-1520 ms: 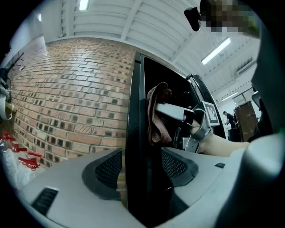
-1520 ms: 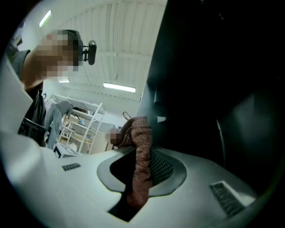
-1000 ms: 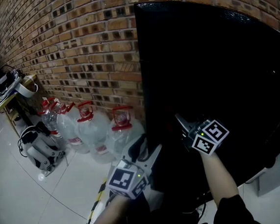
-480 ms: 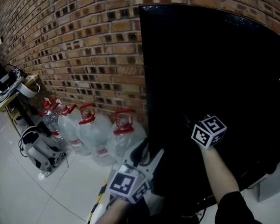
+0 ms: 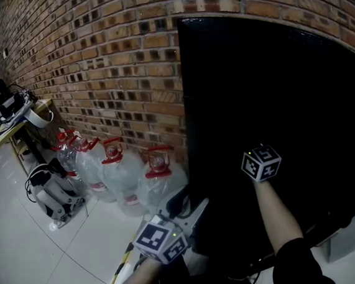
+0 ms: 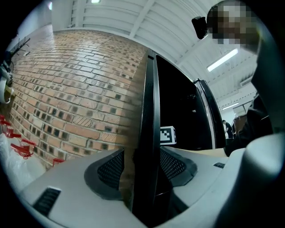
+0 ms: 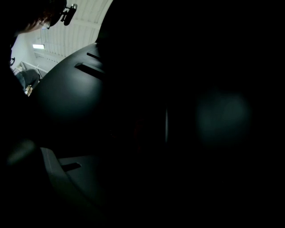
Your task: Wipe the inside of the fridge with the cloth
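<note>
**Q:** Where is the tall black fridge (image 5: 284, 84) seen?
**A:** It is pictured at the right of the scene, set against a red-brown brick wall (image 5: 114, 69), and its inside is lost in darkness. Clear plastic water jugs with red caps (image 5: 121, 175) are lined up on the white tiled floor (image 5: 45, 257) at the wall's foot, left of the fridge.

**Q:** How is the left gripper (image 5: 192, 200) held?
**A:** Its jaws are spread wide, with the fridge's upright black edge (image 6: 149, 111) standing between them. A sliver of brick is visible between the left pad (image 6: 111, 169) and that edge, so no clamping is shown.

**Q:** And the right gripper (image 5: 262, 161)?
**A:** It is placed farther into the dark fridge, with only its marker cube lit. Its jaws cannot be made out in either view, and the cloth cannot be told in the dark.
</note>
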`<state>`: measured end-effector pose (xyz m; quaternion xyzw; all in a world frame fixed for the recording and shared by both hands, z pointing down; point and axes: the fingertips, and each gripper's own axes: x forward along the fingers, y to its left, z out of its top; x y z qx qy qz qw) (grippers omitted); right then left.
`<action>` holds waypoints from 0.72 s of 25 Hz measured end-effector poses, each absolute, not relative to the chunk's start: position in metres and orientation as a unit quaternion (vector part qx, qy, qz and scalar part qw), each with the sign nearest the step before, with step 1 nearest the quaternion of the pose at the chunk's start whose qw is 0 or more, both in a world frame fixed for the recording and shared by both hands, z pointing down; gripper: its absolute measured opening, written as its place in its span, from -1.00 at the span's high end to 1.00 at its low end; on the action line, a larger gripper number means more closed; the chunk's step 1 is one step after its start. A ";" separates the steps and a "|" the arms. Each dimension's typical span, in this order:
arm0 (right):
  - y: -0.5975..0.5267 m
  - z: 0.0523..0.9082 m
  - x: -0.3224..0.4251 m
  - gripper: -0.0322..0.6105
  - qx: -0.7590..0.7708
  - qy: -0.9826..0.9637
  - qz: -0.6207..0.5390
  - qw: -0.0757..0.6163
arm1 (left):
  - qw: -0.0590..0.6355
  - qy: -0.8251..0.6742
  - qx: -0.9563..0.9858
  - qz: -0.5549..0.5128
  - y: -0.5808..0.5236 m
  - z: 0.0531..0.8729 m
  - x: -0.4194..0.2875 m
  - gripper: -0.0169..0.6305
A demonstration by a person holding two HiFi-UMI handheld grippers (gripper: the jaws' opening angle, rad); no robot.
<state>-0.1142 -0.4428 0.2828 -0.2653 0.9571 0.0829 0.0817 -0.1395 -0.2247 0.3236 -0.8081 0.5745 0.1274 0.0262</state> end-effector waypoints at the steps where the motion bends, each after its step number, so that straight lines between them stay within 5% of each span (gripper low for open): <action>1: -0.447 0.284 -0.114 0.67 -0.269 0.956 0.083 0.077 | 0.023 0.574 -0.809 0.127 -0.225 0.324 -0.139 0.17; 18: -0.500 0.301 -0.118 0.67 -0.389 0.915 0.105 -0.002 | 0.042 0.565 -0.817 0.107 -0.227 0.325 -0.132 0.27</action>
